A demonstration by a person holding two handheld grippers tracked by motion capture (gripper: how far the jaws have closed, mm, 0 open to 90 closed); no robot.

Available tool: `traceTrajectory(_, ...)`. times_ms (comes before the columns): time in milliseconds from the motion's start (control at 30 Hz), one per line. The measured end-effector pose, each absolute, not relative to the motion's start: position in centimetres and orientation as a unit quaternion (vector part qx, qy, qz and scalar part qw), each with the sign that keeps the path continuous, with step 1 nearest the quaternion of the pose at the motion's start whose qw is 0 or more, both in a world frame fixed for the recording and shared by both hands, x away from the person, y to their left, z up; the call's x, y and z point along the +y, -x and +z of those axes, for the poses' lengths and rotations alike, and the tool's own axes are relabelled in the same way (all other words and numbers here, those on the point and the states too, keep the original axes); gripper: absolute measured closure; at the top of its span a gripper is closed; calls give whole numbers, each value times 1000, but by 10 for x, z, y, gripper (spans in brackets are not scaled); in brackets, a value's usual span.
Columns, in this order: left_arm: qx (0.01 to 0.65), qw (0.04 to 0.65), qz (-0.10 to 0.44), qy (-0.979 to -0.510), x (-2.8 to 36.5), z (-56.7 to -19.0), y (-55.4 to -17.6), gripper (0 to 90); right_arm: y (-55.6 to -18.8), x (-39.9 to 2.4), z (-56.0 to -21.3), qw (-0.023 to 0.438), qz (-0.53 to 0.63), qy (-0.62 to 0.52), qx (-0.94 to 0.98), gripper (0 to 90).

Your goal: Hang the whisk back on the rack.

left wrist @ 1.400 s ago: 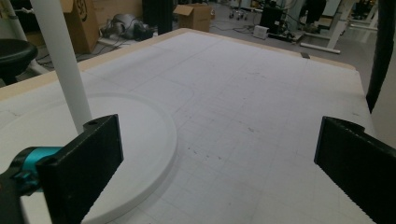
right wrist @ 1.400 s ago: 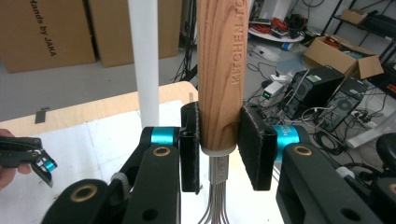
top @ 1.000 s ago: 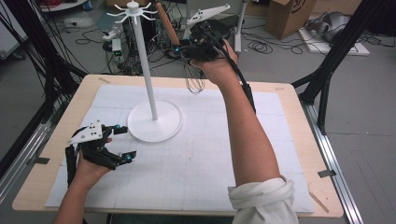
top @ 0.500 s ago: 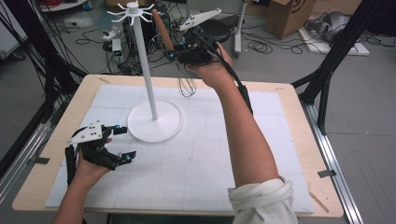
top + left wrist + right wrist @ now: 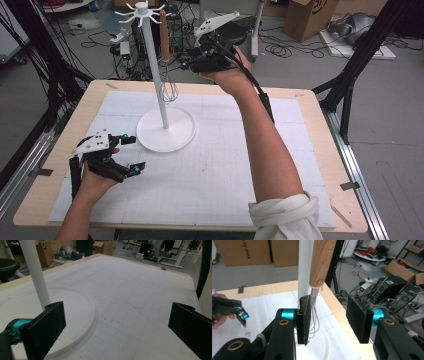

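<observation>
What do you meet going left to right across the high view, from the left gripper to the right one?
Left gripper → white stand's round base, beside it on the table → whisk with its wooden handle, hanging from the stand → right gripper, raised next to the whisk, jaws just opened off it.

We read "by JAKA" printed in black on the cardboard box (image 5: 242, 252) at eleven o'clock in the right gripper view. Embossed letters run along the whisk's wooden handle (image 5: 323, 262), too faint for us to read.
</observation>
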State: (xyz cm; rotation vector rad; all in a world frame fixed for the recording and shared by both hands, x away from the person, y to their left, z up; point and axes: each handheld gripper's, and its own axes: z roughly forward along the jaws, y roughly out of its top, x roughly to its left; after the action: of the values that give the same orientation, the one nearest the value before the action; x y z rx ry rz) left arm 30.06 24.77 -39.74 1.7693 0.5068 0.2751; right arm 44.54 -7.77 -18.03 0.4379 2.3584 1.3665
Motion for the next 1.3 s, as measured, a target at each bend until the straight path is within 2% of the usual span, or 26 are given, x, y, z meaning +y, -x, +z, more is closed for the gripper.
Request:
traceTrajectory(200,218,597,119,-763,248,-398,-301,17,-441,-84,-183,183,486,-144,842,482)
traceTrajectory(633,219,595,118,-764,247,-398,-301,17,-431,-99,-196,163,494,-142,842,409)
traceTrajectory(1067,220,592,118,-767,246,-398,-301,17,-417,-120,-221,115,499,-132,848,331)
traceTrajectory(1300,220,589,118,-769,245,-399,-301,17,-405,-134,-230,112,511,-133,842,293)
